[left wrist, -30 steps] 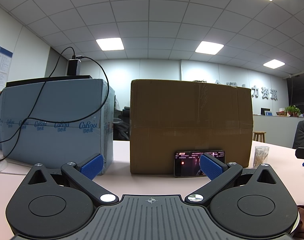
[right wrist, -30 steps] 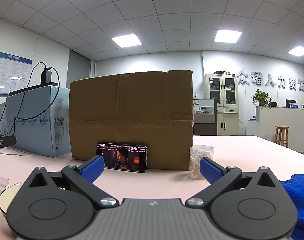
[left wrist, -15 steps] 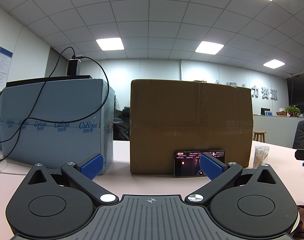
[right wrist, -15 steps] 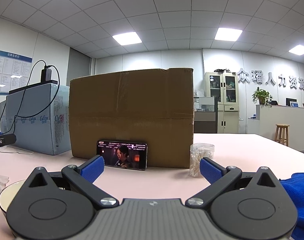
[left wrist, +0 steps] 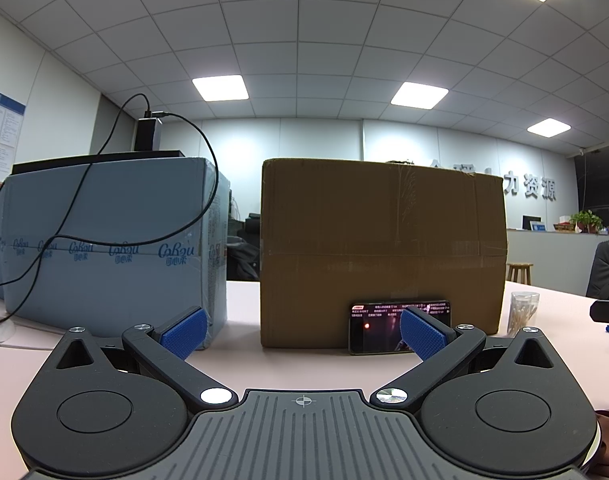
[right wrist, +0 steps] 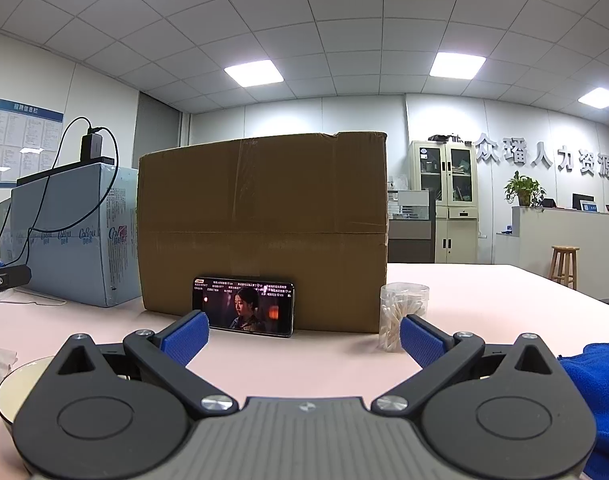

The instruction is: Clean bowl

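Pink table (right wrist: 484,300) unchanged, right claw (right wrist: 302,340) raised slightly, gaping

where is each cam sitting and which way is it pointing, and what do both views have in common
Left wrist view: sits on the left gripper, low over the pink table, facing the brown cardboard box and blue carton; its own open blue fingers show.
Right wrist view: sits on the right gripper, facing the same box more from the right; open fingers, the bowl rim at lower left and the blue cloth at right show.
Shared: box, carton, the phone leaning on the box, the cotton swab jar.
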Motion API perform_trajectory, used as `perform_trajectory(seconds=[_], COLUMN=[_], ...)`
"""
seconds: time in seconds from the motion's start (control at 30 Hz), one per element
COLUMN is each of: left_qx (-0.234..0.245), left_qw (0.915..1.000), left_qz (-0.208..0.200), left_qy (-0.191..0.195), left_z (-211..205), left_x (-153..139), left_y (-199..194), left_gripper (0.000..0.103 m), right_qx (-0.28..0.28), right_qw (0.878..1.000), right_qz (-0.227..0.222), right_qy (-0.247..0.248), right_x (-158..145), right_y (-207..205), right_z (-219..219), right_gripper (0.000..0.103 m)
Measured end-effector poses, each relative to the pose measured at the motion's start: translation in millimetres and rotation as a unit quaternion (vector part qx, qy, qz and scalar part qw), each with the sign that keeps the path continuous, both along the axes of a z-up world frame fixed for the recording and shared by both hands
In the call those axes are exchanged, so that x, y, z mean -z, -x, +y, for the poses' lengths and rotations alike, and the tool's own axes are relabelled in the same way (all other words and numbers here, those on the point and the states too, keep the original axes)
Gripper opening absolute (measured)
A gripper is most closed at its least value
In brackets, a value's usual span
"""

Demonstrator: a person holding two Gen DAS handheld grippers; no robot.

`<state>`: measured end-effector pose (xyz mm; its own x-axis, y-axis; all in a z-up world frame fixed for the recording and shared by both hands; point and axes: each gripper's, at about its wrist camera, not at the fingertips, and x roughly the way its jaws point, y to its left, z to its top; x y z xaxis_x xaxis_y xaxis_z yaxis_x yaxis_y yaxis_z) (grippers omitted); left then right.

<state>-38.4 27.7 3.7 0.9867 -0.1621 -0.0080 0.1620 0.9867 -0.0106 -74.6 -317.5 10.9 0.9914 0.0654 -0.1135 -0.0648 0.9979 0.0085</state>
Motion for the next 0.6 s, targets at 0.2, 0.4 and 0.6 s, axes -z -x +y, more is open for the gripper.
perform_trajectory(seconds=[0.2,0.4,0.6], left_qx=[-0.001,-0.002,-0.001], left_qw=[1.0,1.0,1.0], left_qz=[0.001,0.002,0.003], left_qy=[0.0,0.001,0.002], left_z=[-0.5,0.0,-0.3], left_x=[-0.1,-0.2,-0.6], left_y=[-0.1,0.0,-0.5], left_gripper=[0.103,0.103,0.103], right_qx=[0.0,-0.001,-0.002], right_qw=[1.0,1.0,1.0], right_qz=[0.004,0.006,0.007], right_qy=[0.001,0.0,0.0], right_x=[0.4,0.6,0.7], right_y=[-0.2,-0.9,-1.4], right_z=[-0.2,-0.6,-1.0], right_gripper=[0.103,0.103,0.103])
